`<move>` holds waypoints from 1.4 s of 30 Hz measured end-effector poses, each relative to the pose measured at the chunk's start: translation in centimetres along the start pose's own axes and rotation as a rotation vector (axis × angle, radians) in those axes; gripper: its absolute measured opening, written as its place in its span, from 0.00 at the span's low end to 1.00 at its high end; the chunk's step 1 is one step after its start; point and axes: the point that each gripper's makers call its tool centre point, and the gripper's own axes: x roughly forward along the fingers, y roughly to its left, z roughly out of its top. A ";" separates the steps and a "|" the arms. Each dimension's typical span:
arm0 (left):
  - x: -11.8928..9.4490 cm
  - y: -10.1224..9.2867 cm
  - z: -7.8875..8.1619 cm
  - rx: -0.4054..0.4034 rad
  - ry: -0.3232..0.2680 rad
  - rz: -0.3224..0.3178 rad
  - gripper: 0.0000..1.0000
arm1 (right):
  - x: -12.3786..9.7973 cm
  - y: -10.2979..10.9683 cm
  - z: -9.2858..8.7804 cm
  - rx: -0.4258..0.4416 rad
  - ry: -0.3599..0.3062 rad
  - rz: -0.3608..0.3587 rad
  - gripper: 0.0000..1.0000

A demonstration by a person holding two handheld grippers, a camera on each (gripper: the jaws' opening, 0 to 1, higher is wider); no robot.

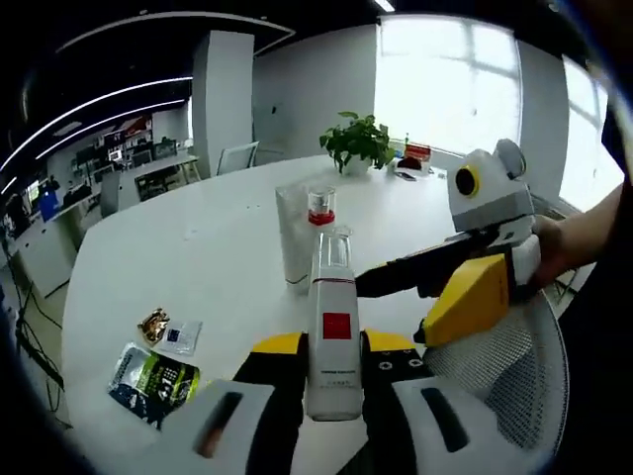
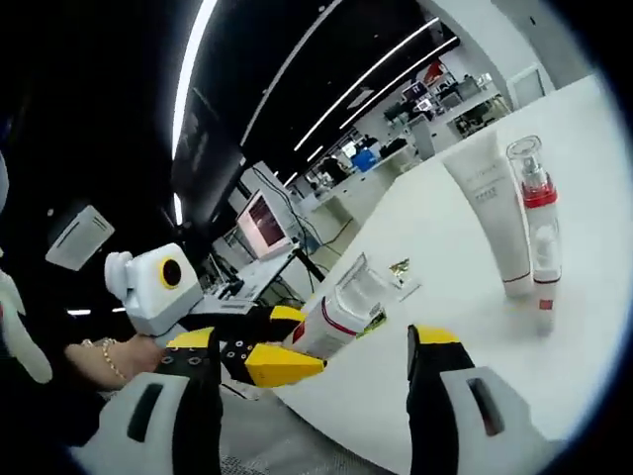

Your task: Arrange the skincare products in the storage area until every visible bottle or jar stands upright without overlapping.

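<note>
In the left gripper view, the left tongs (image 1: 334,381) are clamped on a white bottle with a red square label (image 1: 334,327), held upright over the near edge of the white tabletop (image 1: 218,237). Just beside it the right tongs (image 1: 391,280) reach in from the right; in the right gripper view their jaws stand apart. Foil sachets (image 1: 153,371) lie near the left edge. Farther in, a white tube (image 1: 296,236) and a red-collared pump bottle (image 1: 321,208) stand upright, close together. A potted plant (image 1: 358,141) sits at the far edge.
</note>
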 end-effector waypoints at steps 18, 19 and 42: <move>-0.9 -0.9 1.3 0.047 -0.056 0.023 0.25 | -0.1 0.2 0.9 0.202 -0.118 0.017 0.38; -1.0 -0.9 1.4 0.046 -0.057 0.024 0.25 | -0.1 0.1 0.9 0.205 -0.122 0.012 0.35; -1.2 -2.2 1.0 0.105 -0.040 -0.030 0.29 | -1.0 -0.4 1.0 0.001 -0.069 -0.011 0.21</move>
